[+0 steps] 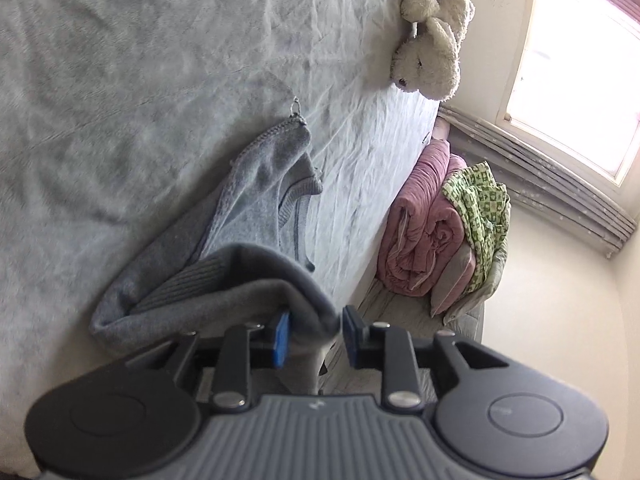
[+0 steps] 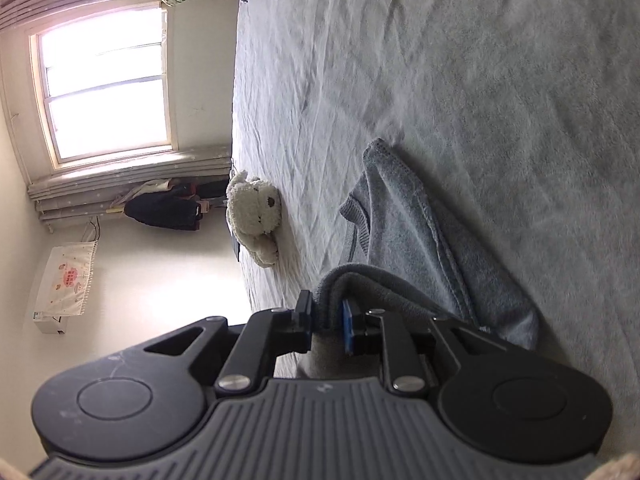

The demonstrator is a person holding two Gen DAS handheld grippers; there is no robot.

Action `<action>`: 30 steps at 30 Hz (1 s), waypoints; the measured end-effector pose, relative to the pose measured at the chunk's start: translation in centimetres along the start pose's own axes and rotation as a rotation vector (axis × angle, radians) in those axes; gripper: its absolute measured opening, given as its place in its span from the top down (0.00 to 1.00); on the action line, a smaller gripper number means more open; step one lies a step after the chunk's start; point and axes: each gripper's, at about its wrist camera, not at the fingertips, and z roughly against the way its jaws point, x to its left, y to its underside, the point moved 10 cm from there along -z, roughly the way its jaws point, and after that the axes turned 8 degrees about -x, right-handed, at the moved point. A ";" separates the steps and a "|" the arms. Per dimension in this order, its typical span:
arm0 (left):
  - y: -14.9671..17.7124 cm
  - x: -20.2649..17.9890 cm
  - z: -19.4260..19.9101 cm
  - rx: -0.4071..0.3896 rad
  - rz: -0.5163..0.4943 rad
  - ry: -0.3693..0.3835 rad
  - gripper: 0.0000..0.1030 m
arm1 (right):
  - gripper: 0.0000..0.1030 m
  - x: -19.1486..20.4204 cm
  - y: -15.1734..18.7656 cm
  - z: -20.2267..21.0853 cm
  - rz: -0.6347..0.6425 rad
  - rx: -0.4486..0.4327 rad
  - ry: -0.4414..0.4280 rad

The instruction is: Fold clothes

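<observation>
While the left wrist view looks along the bed point(image 1: 120, 80), the left gripper point(image 1: 314, 338) has a fold of the grey sweater point(image 1: 256, 208) between its blue-padded fingers point(image 1: 282, 338); a gap shows beside the right pad, so the cloth hangs between parted fingers rather than being pinched. The sweater lies doubled over near the bed's edge. A cream plush toy point(image 1: 432, 40) sits at that edge, and rolled pink bedding point(image 1: 420, 232) with a green patterned cloth point(image 1: 480, 208) lies past it, beside a window point(image 1: 580, 72).

In the right wrist view, the right gripper point(image 2: 326, 322) is closed on a bunched hem of the sweater point(image 2: 404, 232), cloth pressed between both fingers point(image 2: 346, 330). The plush toy point(image 2: 254, 216) rests at the bed's point(image 2: 480, 60) edge. A wall unit point(image 2: 66, 284) wears a cover with a pink label, too small to read.
</observation>
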 end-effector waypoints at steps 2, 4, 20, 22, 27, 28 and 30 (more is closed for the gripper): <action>-0.7 0.0 -0.5 -0.011 -0.001 -0.012 0.64 | 0.74 -0.5 -0.4 -0.6 0.004 -0.001 0.019; -1.3 -0.3 -0.7 -0.038 -0.014 -0.019 0.59 | 0.68 -0.7 -0.7 -0.7 -0.005 -0.009 0.017; -2.2 -2.2 -4.0 -0.276 -0.885 -0.167 0.55 | 0.63 1.4 0.6 -1.6 0.840 -0.148 0.018; -2.1 -2.3 -4.1 -0.288 -0.919 -0.162 0.55 | 0.61 1.2 0.8 -2.0 0.861 -0.144 0.014; -0.8 -3.1 -4.7 -0.295 -1.010 -0.148 0.55 | 0.61 1.0 1.9 -3.4 0.942 -0.094 0.033; -0.5 -3.2 -5.0 -0.294 -1.032 -0.148 0.55 | 0.61 1.0 2.1 -3.6 0.966 -0.084 0.043; -0.3 -3.2 -5.4 -0.301 -1.076 -0.176 0.61 | 0.60 1.0 2.7 -3.9 1.011 -0.085 0.052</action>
